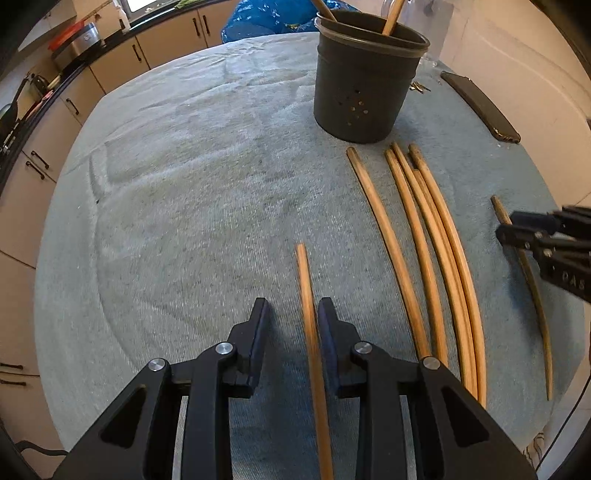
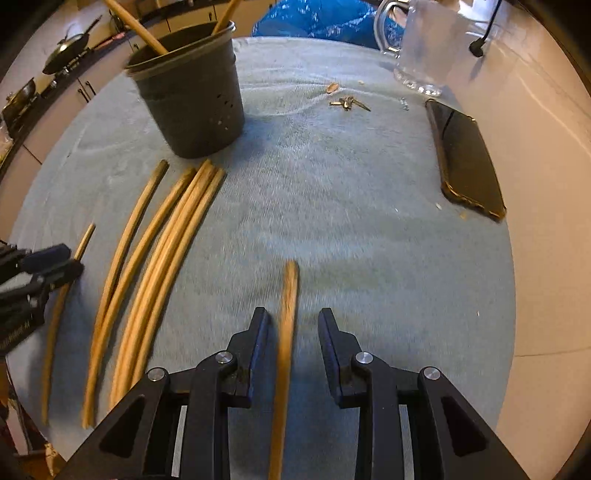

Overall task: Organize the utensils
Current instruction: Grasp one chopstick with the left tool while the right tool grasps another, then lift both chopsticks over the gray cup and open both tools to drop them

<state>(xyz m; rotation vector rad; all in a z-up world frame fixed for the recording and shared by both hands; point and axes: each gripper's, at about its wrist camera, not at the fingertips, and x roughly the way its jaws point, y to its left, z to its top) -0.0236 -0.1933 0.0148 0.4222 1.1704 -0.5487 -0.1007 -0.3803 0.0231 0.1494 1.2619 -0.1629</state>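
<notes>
Several wooden chopsticks (image 1: 424,251) lie side by side on the grey-blue cloth (image 1: 184,184), in front of a dark utensil holder (image 1: 364,81) that holds two sticks. My left gripper (image 1: 291,310) is open, with one chopstick (image 1: 308,314) lying between its fingers, close to the right one. My right gripper (image 2: 291,319) is open around another chopstick (image 2: 286,332) on the cloth. The holder (image 2: 192,96) and the row of chopsticks (image 2: 159,258) also show in the right wrist view. The right gripper shows at the left view's right edge (image 1: 517,230).
A black phone (image 2: 465,158) lies at the cloth's right edge. Keys (image 2: 347,103) and a glass mug (image 2: 424,44) sit behind it. A blue bag (image 2: 317,18) is at the far side. Kitchen cabinets (image 1: 48,122) run along the left.
</notes>
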